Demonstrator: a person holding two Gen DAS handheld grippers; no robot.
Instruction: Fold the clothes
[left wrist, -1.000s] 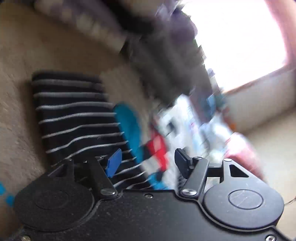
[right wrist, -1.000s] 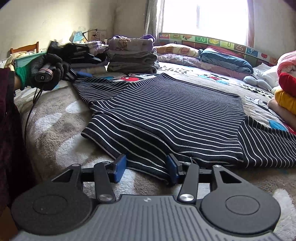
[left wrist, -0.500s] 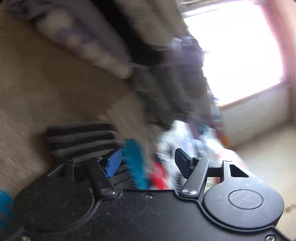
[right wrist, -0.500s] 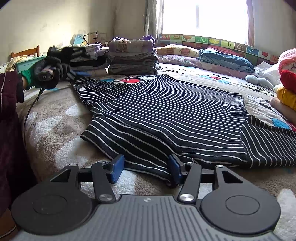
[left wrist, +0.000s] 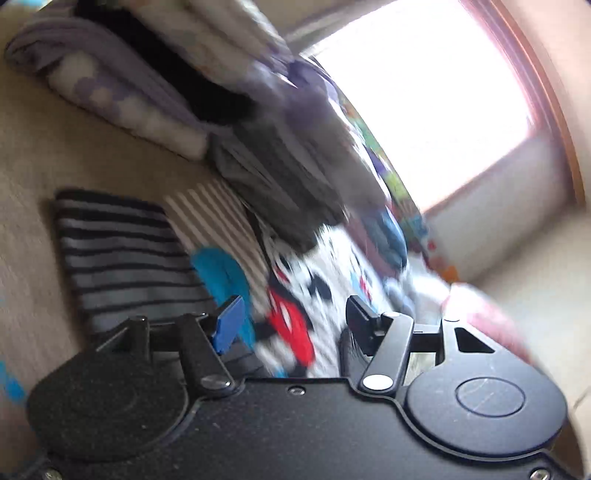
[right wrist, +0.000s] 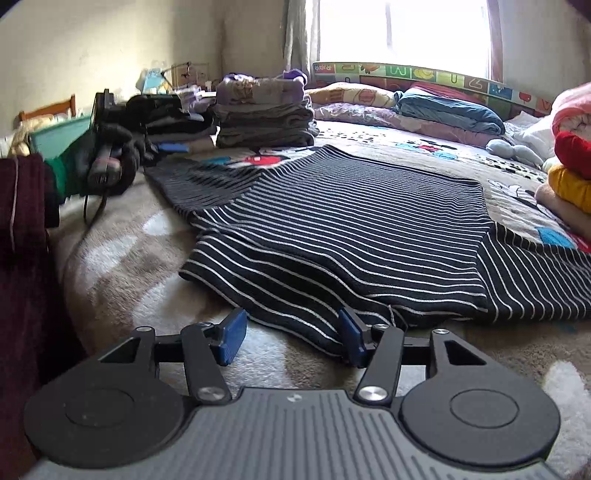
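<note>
Right claw (right wrist: 290, 338): jaws spread wide, nothing between them, low over the bed (right wrist: 122, 280); right finger touching or just beside the near hem of the shirt (right wrist: 332, 236), contact not certain. Shirt: black with thin white stripes, laid flat across the bed, one sleeve reaching toward the far left, the other running off to the right. Bed surface: fuzzy tan blanket with pale patches near the claw, cartoon-print cover farther back.

Left claw (left wrist: 291, 319): jaws likewise spread wide, empty, above the striped sleeve end (left wrist: 122, 254); view heavily blurred. Same claw seen from the right wrist at far left, held in a gloved hand (right wrist: 110, 162) with a green cuff, a cable hanging below it, a dark red sleeve (right wrist: 22, 206) nearer the camera.

Beyond the shirt: two stacks of folded clothes (right wrist: 264, 118) side by side, the left one darker. Farther back: bedding (right wrist: 447, 107) along a colourful alphabet-print headboard (right wrist: 424, 75). Right edge: pile of red, yellow and pink fabric (right wrist: 570, 166).

Room: bright window (right wrist: 402, 33) with curtain above the headboard, plain cream walls, wooden chair back (right wrist: 48, 109) at far left.
</note>
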